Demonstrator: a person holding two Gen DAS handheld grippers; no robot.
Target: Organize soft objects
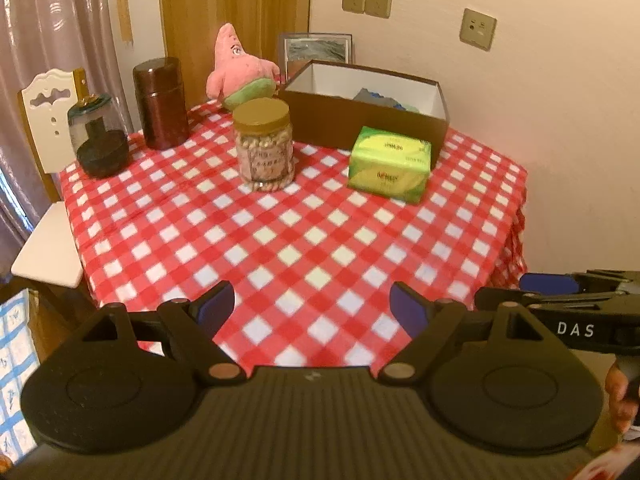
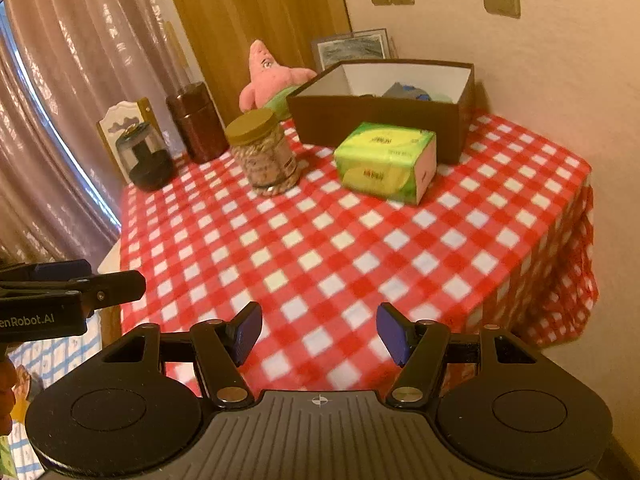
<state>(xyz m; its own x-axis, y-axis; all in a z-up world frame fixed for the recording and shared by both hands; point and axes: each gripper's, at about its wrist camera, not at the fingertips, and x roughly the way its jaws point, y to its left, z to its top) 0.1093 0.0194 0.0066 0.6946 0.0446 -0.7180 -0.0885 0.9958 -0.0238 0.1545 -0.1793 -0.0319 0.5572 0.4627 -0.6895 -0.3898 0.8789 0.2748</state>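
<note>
Tabletop (image 1: 312, 248) carries one box (image 1: 360, 120), open, some items already inside. One plush (image 1: 240, 68) left-behind box, one tissue pack (image 1: 390, 164) touching its front. Three jars left of box. Risk: reaching for plush, tongs may topple nut jar (image 1: 264, 144). Left tongs (image 1: 312, 308) and right tongs (image 2: 318, 330) apart, empty.

Fuzzy pink plush toy (image 1: 236, 68), glossy plastic-wrapped tissue pack (image 1: 390, 164), clear jar (image 1: 264, 148) with matte lid, shiny brown canister (image 1: 160, 104), smooth checkered tablecloth (image 1: 280, 240), cardboard box (image 1: 360, 112).
</note>
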